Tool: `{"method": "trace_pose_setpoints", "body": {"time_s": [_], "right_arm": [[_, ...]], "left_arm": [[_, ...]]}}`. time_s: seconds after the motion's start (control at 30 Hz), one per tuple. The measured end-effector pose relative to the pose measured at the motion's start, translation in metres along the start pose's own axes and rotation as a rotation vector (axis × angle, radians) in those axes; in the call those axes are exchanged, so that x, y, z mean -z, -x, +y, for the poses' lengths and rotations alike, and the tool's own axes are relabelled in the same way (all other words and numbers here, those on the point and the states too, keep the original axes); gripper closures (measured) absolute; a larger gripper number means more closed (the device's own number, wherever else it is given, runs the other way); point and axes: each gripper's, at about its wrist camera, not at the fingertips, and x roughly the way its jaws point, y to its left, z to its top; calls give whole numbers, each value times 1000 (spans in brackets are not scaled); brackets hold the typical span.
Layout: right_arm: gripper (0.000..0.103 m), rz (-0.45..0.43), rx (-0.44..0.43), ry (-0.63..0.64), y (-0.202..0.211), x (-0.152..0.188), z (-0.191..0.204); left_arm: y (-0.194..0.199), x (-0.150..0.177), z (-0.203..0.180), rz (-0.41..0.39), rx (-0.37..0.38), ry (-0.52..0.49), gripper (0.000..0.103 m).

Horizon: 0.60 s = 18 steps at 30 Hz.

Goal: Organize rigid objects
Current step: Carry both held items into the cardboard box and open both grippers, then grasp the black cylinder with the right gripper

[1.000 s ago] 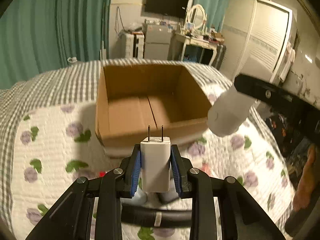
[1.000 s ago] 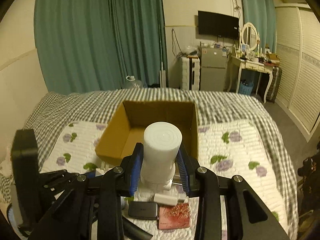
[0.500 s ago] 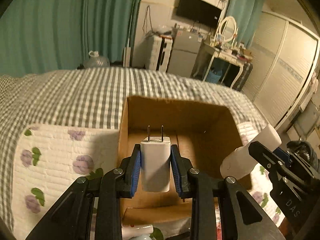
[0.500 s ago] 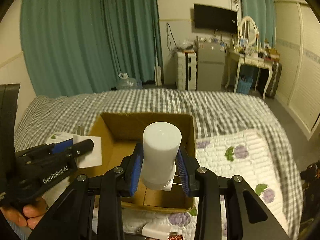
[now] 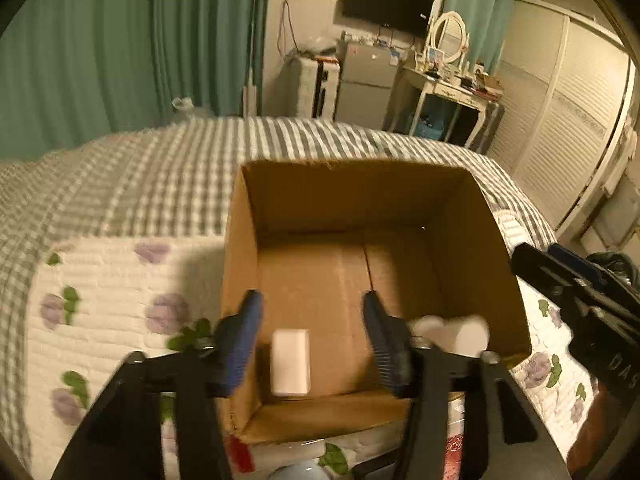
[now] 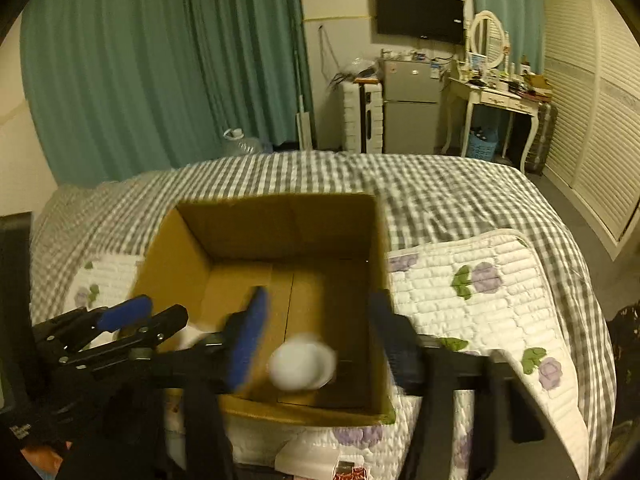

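Jaws apart over cardboard box [image 5: 472, 216]; blurred charger [image 5: 290, 362], bottle [image 6: 302, 366].

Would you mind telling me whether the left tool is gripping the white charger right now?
No: the left tool is open, and the white charger sits apart from both pads inside the cardboard box.

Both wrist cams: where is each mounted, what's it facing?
Left wrist: on the left gripper, looking down into the cardboard box; its open fingers frame the white charger, right gripper at the frame's right edge.
Right wrist: on the right gripper, same box from the other side; open fingers frame the white bottle, left gripper at lower left.
Shared: box, bed, both grippers.
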Motion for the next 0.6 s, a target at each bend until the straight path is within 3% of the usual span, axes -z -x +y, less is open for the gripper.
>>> {"method": "trace_pose_setpoints", "body": {"time_s": [0.07,0.3,0.6], "right_arm": [[39,-18,13,-13,15,-2,-4],[12,-72,63,0,78,7,-12],[11,-6,76,55,104,73,-15]], "left_arm": [[15,-3,0,-21,0,-8,44],[64,12,0,-46,10,-15,40],[71,75,-9,-2,-45,-95,40]]}}
